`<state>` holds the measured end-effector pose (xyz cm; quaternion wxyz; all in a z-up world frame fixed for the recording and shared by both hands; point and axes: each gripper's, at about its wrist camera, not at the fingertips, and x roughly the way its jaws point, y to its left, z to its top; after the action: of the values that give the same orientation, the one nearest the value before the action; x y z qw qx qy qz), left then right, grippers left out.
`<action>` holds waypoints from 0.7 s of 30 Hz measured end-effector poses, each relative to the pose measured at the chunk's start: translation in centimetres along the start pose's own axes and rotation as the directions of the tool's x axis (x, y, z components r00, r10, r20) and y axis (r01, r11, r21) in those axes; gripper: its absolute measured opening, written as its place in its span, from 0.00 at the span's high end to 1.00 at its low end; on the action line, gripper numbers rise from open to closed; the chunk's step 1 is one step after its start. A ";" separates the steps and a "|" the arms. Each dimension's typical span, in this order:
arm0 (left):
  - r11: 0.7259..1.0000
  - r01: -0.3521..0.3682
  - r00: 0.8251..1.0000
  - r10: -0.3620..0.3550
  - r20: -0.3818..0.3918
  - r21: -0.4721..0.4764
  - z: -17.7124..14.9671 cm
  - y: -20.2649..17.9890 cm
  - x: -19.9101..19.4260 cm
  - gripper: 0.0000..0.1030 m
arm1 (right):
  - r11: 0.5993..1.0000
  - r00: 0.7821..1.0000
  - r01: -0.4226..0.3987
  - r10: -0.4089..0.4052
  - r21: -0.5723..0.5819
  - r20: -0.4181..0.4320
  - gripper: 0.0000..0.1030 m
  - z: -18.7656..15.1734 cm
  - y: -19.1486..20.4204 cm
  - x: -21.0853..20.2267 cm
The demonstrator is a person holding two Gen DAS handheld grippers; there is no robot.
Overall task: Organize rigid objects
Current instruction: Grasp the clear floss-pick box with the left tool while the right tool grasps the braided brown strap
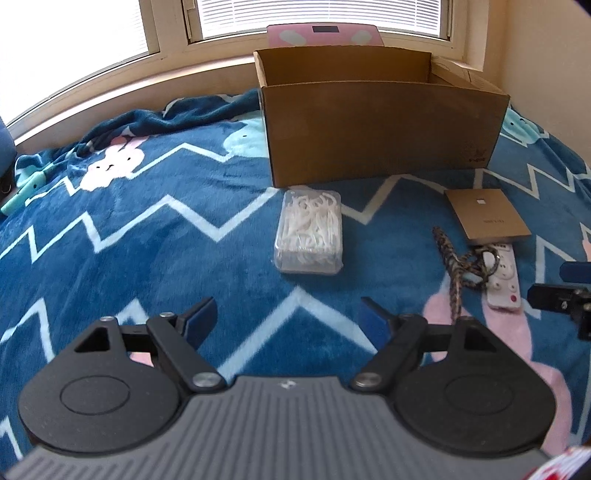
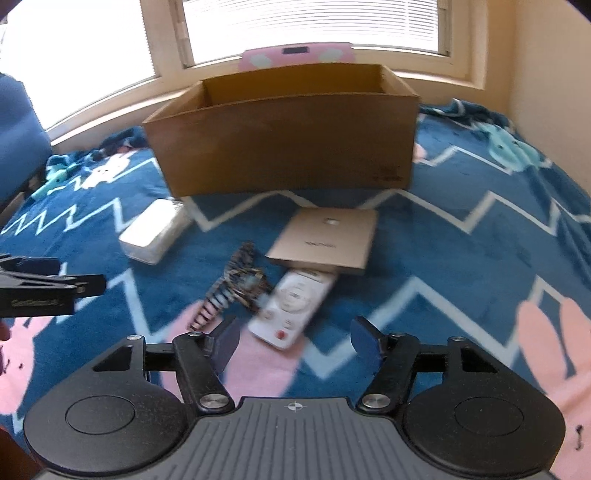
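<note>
- Nearest in our left wrist view: left gripper (image 1: 288, 321), jaws spread wide, nothing btwn them, hanging over the blanket (image 1: 129, 236).
- Right wrist view, same story: right gripper (image 2: 295, 338) w/ jaws wide apart, nothing held. The near end of the remote (image 2: 291, 310) lies just ahead of the gap btwn its fingers.
- We see the remote is white w/ a red button at the near end; its far end is tucked under the flat pack (image 2: 325, 242).
- Flat pack = thin tan cardboard square, lying flat on the blanket, in front of the box (image 2: 280, 147), apart from it.
- Cord (image 2: 236, 284): braided, multicolour, bunched up just left of the remote & touching it; one end trails toward us. Blurry in right view; clearer in left view (image 1: 458, 266).
- Picks tub (image 1: 308, 232): clear plastic case full of white floss picks, lies flat straight ahead of left gripper, its far end close to the box front.
- Box is open-topped brown cardboard, upright at the far side of the blanket. We can't tell what's inside from here.
- Behind the box, leaning at the window (image 1: 317, 18): pink scale (image 1: 325, 35).
- Each gripper shows at the edge of the other's view; they're well apart.
</note>
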<state>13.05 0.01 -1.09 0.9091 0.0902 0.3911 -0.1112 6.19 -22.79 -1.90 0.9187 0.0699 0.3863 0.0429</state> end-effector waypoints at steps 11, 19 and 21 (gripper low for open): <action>1.000 0.008 1.000 -0.009 0.015 0.023 1.5 0.9 2.3 0.23 | 1.000 0.999 -0.019 0.019 -0.015 0.046 0.49 0.5 3.4 3.5; 0.999 0.027 0.999 -0.027 0.017 0.029 1.7 1.4 3.4 0.23 | 0.999 0.999 0.027 -0.026 -0.021 0.045 0.52 0.3 4.6 5.8; 0.999 0.030 0.999 -0.030 0.018 0.026 1.7 1.4 3.5 0.23 | 0.999 0.998 0.044 -0.044 -0.018 0.044 0.53 0.3 4.7 6.2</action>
<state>16.93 0.51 -2.38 0.9096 0.0951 0.3826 -0.1308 10.63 -17.34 -5.29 0.9282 0.0537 0.3673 0.0247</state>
